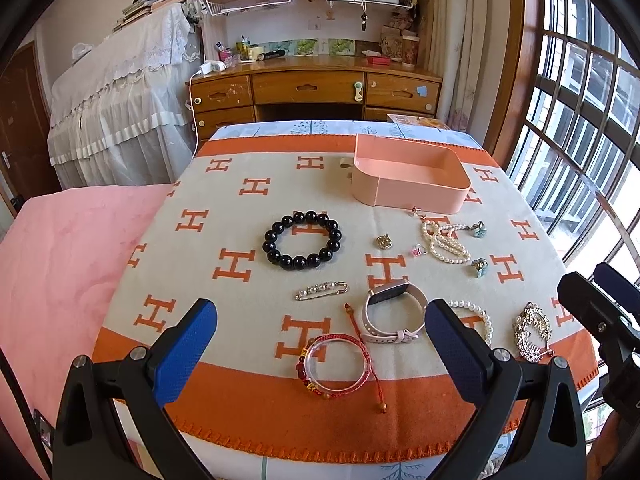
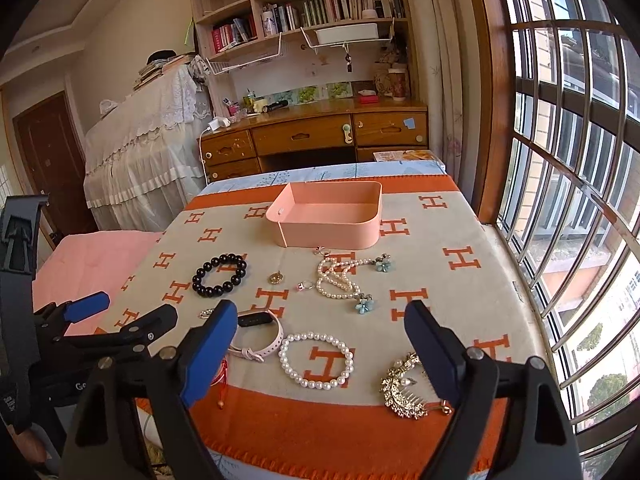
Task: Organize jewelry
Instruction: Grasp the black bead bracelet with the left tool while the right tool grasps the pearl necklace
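Jewelry lies on an orange-and-cream blanket (image 1: 248, 184). A pink tray (image 1: 412, 178) (image 2: 328, 220) stands at the far side, empty. In front lie a black bead bracelet (image 1: 302, 240) (image 2: 219, 276), a pearl necklace (image 1: 444, 240) (image 2: 340, 278), a pearl pin (image 1: 322, 291), a pink watch (image 1: 390, 314) (image 2: 260, 334), a red cord bracelet (image 1: 338, 364), a white pearl bracelet (image 2: 317, 360) and a rhinestone comb (image 1: 532, 332) (image 2: 404, 388). My left gripper (image 1: 320, 352) is open above the near edge. My right gripper (image 2: 320, 354) is open above the pearl bracelet.
Small rings (image 1: 420, 250), a gold charm (image 1: 385, 241) and blue flower earrings (image 1: 479, 268) (image 2: 364, 304) lie by the necklace. A pink bedspread (image 1: 60, 280) lies left. A wooden desk (image 1: 312, 88) stands behind. A barred window (image 2: 568, 200) is at the right.
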Motion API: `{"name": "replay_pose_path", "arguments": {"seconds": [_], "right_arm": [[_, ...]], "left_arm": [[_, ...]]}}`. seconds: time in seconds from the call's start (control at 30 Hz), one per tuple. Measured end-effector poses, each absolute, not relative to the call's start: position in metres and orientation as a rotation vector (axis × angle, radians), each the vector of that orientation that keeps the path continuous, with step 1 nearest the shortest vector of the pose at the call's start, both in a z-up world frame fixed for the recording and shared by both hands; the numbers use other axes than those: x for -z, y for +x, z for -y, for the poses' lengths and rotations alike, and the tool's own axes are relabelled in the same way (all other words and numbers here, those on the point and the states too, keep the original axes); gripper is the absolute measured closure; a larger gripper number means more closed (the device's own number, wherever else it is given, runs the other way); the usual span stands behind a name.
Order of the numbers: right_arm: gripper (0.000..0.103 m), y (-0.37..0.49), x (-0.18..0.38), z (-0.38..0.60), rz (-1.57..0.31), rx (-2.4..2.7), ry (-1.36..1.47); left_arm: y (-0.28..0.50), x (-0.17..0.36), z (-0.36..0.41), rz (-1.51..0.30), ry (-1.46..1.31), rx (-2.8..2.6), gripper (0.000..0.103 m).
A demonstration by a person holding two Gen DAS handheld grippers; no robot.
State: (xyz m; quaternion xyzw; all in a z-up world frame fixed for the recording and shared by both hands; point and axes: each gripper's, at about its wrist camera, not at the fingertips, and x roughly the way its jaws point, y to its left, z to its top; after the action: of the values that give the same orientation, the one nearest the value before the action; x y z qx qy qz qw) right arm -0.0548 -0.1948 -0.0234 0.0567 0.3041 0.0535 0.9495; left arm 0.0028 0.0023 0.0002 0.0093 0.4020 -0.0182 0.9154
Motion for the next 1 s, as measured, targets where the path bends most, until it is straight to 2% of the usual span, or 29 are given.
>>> {"name": "replay_pose_path", "arguments": {"seconds": [0.47,0.57,0.8,1.0], "right_arm": [[0.023,-0.013,0.044,0.205,-0.712,-0.094,0.091],[0.027,0.000,0.052,0.211,-0.754,-0.097,0.093],[0.036,0.038,0.070,0.219,-0.862,-0.120,0.095],[0.038,0.068,0.077,0.217,-0.944,-0.175,0.050]], "left_arm": [[0.040,0.028,-0.020,-0.945,0.001,0.039,0.001],[0.051,0.035,-0.028,-0.982,-0.006,0.036,0.001],[0.087,0.049,-0.069,-1.025,-0.073,-0.001,0.001],[0.123,0.063,-0.105,-1.081,-0.124,-0.025,0.001]]}}
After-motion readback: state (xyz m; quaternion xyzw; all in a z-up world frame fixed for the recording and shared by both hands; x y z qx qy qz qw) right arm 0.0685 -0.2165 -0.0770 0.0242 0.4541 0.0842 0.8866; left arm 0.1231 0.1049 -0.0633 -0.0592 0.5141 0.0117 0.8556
